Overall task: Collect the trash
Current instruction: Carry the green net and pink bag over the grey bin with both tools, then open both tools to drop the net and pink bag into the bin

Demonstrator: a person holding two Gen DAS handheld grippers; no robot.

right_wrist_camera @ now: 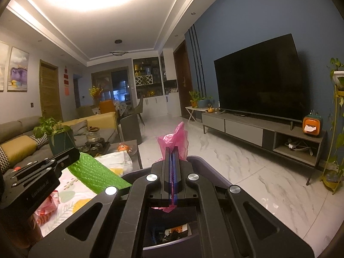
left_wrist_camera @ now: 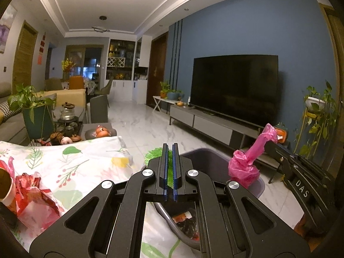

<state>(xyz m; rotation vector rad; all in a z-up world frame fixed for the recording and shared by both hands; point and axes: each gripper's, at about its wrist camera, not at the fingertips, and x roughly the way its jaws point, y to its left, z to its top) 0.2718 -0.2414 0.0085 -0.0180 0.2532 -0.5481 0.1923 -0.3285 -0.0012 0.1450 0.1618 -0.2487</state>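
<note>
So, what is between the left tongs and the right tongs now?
In the left wrist view, the grey bin sits between the left tongs, shut on a green sheet, and the right tongs, shut on a pink bag.

A table covered with a floral tablecloth (left_wrist_camera: 90,161) holds crumpled red and white wrappers (left_wrist_camera: 36,195) at its near left and a paper cup (left_wrist_camera: 6,185) at the edge. Beside the table, a dark bin (left_wrist_camera: 206,159) stands on the white marble floor (left_wrist_camera: 150,126).
</note>
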